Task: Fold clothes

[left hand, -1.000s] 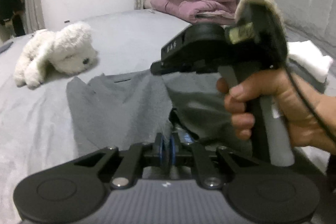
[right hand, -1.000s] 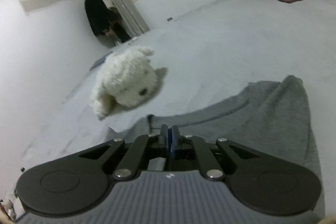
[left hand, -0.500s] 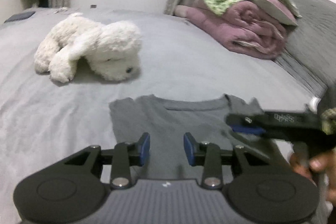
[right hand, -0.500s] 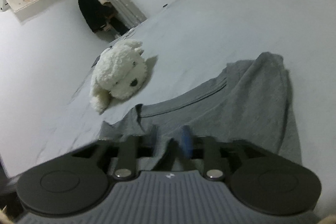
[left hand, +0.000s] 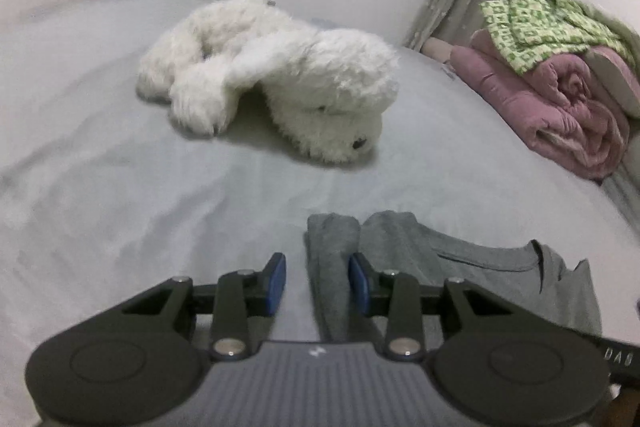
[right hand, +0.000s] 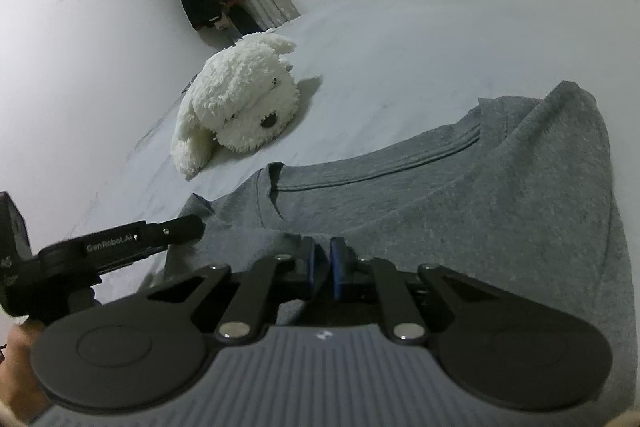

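Nearest, my right tool [right hand: 322, 269] is closing on the soft grey knit T-shirt [right hand: 460, 211], fabric bunched between its blue pads. My left tool [left hand: 317, 281] stands released around a rumpled sleeve fold. Beyond, mid-bed [left hand: 100, 167], lies a fluffy white plush dog [left hand: 280, 83]; rolled pink quilts [left hand: 560, 107] sit at the far-right edge.

**Grey T-shirt lying on the bed**

A plain mid-grey cotton T-shirt with a ribbed round neckline [right hand: 460, 187] lies spread on the pale grey bed sheet [left hand: 120, 187], collar end toward the far side. One side is folded in over the body, leaving a straight folded edge. At the other shoulder, the short sleeve [left hand: 332, 259] is bunched into a narrow, rumpled strip. The chest area lies mostly flat, with slight wrinkles.
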`<state>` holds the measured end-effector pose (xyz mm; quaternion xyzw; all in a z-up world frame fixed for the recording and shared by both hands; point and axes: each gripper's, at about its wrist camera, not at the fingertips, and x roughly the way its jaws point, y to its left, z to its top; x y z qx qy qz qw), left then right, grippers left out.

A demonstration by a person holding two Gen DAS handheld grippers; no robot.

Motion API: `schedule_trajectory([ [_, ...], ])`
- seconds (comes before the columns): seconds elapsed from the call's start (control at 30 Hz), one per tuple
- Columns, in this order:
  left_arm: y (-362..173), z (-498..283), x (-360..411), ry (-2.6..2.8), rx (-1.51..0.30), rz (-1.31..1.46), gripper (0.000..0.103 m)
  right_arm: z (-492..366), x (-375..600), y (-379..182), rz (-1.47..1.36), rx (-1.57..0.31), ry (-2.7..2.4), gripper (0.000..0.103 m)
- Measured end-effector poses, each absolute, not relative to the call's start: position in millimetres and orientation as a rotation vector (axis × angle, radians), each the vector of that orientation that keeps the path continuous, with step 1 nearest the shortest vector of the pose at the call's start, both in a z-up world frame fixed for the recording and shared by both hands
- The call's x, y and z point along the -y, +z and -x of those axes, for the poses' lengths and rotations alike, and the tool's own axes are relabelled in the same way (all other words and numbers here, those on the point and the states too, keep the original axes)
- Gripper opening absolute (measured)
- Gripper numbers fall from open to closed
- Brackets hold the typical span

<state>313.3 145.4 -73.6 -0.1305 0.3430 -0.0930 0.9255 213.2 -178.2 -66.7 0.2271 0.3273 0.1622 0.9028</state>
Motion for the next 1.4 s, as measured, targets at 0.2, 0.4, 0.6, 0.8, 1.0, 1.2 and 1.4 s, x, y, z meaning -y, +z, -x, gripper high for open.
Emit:
schedule_trajectory([
  [0.2, -82, -317, -173, -0.251, -0.697, 0.508, 0.045, -203, 195, -60, -0.532, -0.604, 0.295, 0.003],
  [0.4, -88, -318, -178, -0.273, -0.693, 0.564, 0.045, -202, 196, -59, -0.536, -0.599, 0.295, 0.003],
  [0.6, -89, -323, -161, -0.259, -0.699, 0.504, 0.006, -201, 194, -63, -0.523, -0.614, 0.266, 0.003],
  [0.8, -87, -311, -159, -0.173, -0.599, 0.423, 0.005, -207, 184, -58, -0.470, -0.598, 0.283, 0.003],
  [1.0, -95, -310, -155, -0.116, -0.587, 0.374, 0.006, -225, 176, -72, -0.425, -0.643, 0.264, 0.002],
  [1.2, -82, -296, -142, -0.106, -0.629, 0.288, 0.030, -220, 176, -62, -0.415, -0.667, 0.268, 0.014],
  [1.4, -58, -250, -135, -0.157, -0.688, 0.232, 0.046, -180, 184, -36, -0.452, -0.677, 0.274, 0.043],
])
